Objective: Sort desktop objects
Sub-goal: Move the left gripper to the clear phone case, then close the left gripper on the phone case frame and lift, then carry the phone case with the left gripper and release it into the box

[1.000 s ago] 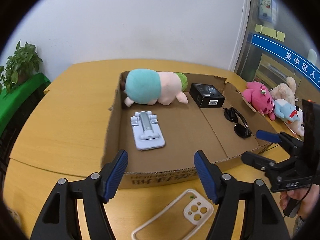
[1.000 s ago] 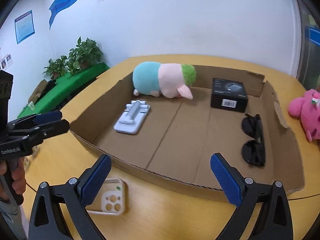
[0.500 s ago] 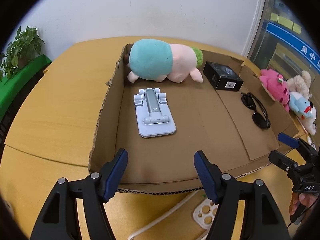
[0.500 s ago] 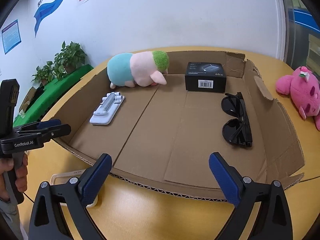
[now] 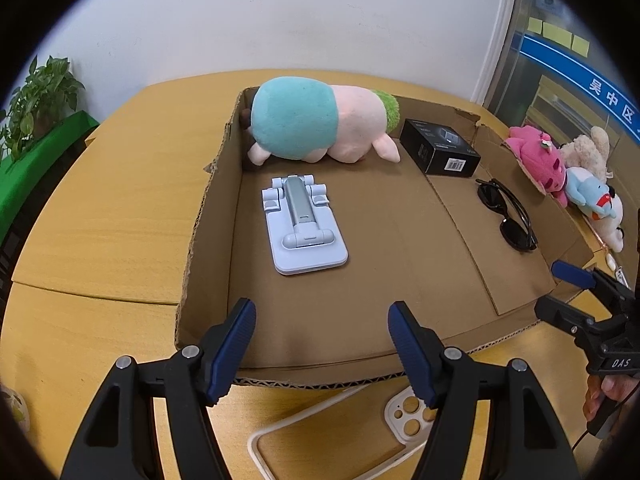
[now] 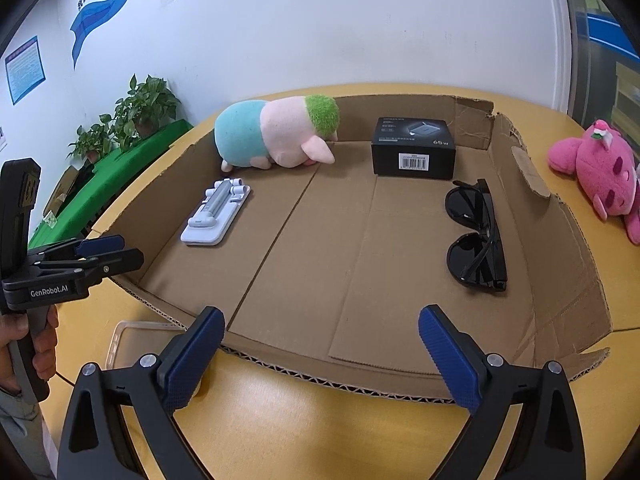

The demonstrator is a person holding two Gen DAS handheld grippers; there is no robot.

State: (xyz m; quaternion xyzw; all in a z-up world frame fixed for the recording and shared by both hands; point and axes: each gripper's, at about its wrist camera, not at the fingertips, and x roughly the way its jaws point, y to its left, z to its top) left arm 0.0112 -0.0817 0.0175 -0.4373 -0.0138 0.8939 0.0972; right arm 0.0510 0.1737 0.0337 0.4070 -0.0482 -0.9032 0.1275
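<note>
A shallow cardboard box (image 5: 208,220) (image 6: 568,280) lies on the wooden table. In it are a teal and pink plush (image 5: 316,124) (image 6: 276,136), a white phone stand (image 5: 302,224) (image 6: 216,216), a black carton (image 5: 440,152) (image 6: 414,148) and black sunglasses (image 5: 506,216) (image 6: 476,236). My left gripper (image 5: 322,344) is open and empty over the box's near edge. My right gripper (image 6: 320,354) is open and empty, also at the near edge. A clear phone case (image 5: 340,436) (image 6: 132,340) lies on the table in front of the box.
Several plush toys, one pink (image 5: 538,160) (image 6: 596,168), lie on the table right of the box. Potted plants (image 6: 132,120) stand on a green surface to the left. The right gripper shows at the right edge of the left wrist view (image 5: 568,292).
Both grippers have moved forward and closer to the box's near edge. The phone case has slipped lower in both views. Both stay open.
</note>
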